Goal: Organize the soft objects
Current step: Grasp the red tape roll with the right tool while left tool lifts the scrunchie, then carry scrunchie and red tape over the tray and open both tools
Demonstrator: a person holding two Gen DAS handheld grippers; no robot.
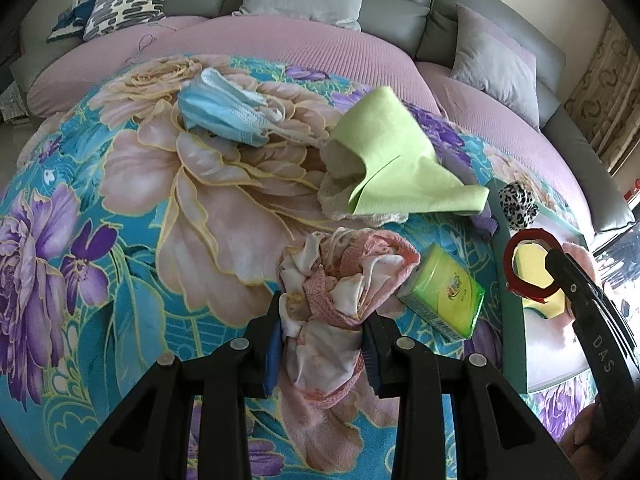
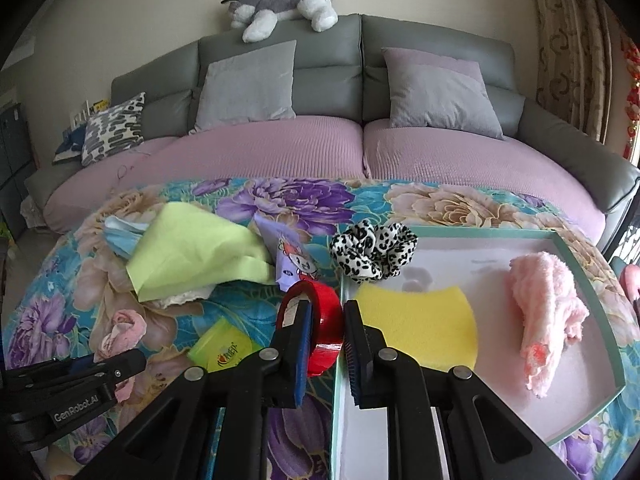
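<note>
Grey sofa w/ purple seat covers runs behind a table under a floral cloth; plush dog lies on top of the sofa back.

Left gripper is closed onto a bunched pink-and-white cloth, both blue pads pressed into the fabric, bundle resting on the floral cloth. Just right of it lies a green tissue pack. Further back: a lime-green cloth draped over something white and lacy, and a heap of blue face masks to its left.

Right gripper has a red tape roll between its fingers, roll standing on edge right at the left rim of a shallow teal-edged tray. Fingers are narrow, pinching the roll's wall.

Inside the tray: yellow sponge near the front, fluffy pink towel at right, leopard-print scrunchie sitting across the back-left rim. Small purple cartoon packet lies btwn lime-green cloth and scrunchie, outside the tray.
</note>
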